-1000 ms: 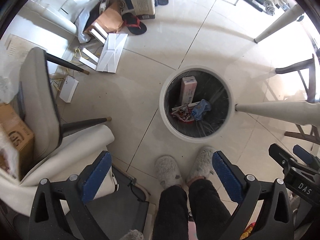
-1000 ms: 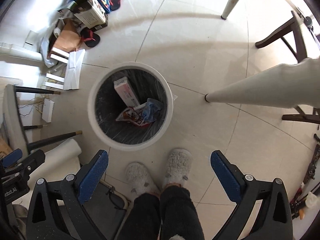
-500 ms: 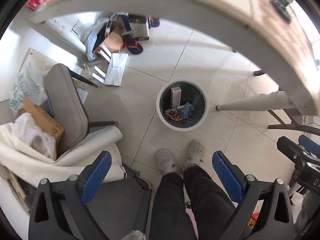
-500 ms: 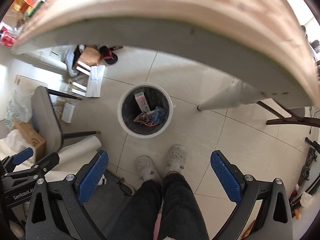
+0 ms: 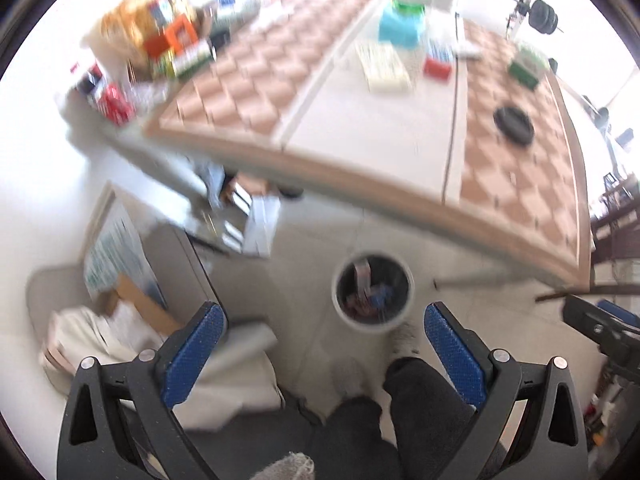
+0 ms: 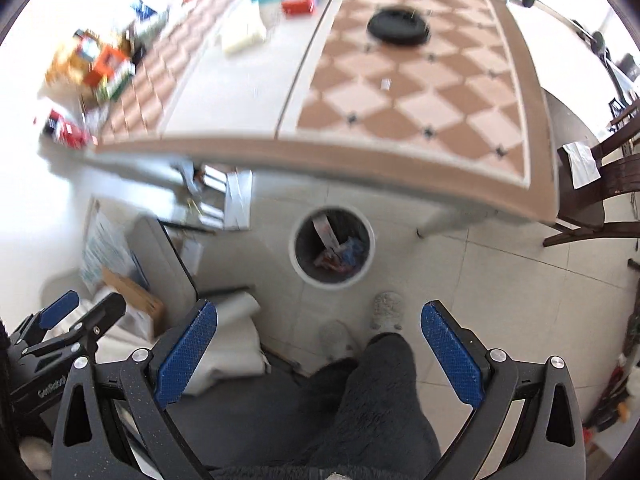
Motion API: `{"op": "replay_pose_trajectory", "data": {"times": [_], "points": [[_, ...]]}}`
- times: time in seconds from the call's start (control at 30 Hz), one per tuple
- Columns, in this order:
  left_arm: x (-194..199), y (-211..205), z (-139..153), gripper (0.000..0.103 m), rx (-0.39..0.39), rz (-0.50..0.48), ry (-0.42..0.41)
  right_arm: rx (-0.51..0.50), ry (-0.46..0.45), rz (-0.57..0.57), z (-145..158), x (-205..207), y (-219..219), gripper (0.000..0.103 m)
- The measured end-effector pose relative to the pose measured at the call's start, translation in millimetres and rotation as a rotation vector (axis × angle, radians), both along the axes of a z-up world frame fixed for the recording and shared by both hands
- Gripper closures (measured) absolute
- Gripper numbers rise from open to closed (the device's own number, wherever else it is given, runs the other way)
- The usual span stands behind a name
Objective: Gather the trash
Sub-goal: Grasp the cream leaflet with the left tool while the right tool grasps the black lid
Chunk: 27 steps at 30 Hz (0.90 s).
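Observation:
A white round trash bin (image 5: 373, 326) (image 6: 333, 280) with a black liner stands on the tiled floor below the table's edge. It holds a pink box, wrappers and a blue scrap. My left gripper (image 5: 322, 338) is open and empty, high above the floor. My right gripper (image 6: 318, 336) is open and empty too. On the checkered table (image 5: 520, 184) (image 6: 400, 92) lie a teal box (image 5: 400, 28), a small red box (image 5: 437, 68) (image 6: 298, 5), a pale flat pack (image 5: 384, 66), a green box (image 5: 528, 65) and a black round lid (image 5: 513, 125) (image 6: 398, 26).
A grey chair (image 5: 180, 268) with a cardboard box and white cloth stands at the left. Colourful boxes (image 5: 168, 46) crowd the table's far left. A dark wooden chair (image 6: 600, 184) stands at the right. The person's legs and slippers (image 6: 386, 308) are below the grippers.
Both grippers have risen from near the bin to above table height. The tabletop and its objects have come into view and the bin looks smaller. Both stay open.

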<state>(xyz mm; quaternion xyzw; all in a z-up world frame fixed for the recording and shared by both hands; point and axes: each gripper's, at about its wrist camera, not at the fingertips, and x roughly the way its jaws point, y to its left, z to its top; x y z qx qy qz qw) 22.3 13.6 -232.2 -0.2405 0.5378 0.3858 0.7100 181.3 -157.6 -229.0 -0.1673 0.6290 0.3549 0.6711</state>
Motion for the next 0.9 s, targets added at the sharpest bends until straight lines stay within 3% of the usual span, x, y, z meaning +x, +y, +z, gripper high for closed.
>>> {"op": "replay_pose_trajectory", "data": {"times": [0.1, 0.2, 0.37, 0.53, 0.77, 0.9], "points": [[27, 34, 7, 0.0, 0.048, 0.024, -0.003, 0.011, -0.023, -0.045, 17, 38, 16, 0.0], [67, 74, -1, 0.0, 0.021, 0.031, 0.01, 0.003, -0.044, -0.085, 19, 85, 41, 0.0], [146, 139, -25, 0.0, -0.031, 0.076, 0.081, -0.06, -0.02, -0.147, -18, 178, 96, 0.0], [212, 191, -60, 0.0, -0.111, 0.114, 0.134, -0.153, 0.013, -0.148, -76, 250, 155, 0.0], [264, 241, -111, 0.0, -0.204, 0.146, 0.198, -0.227, 0.068, -0.112, -130, 291, 206, 0.0], [276, 259, -138, 0.0, -0.292, 0.173, 0.191, -0.218, 0.011, -0.103, -133, 291, 213, 0.018]]}}
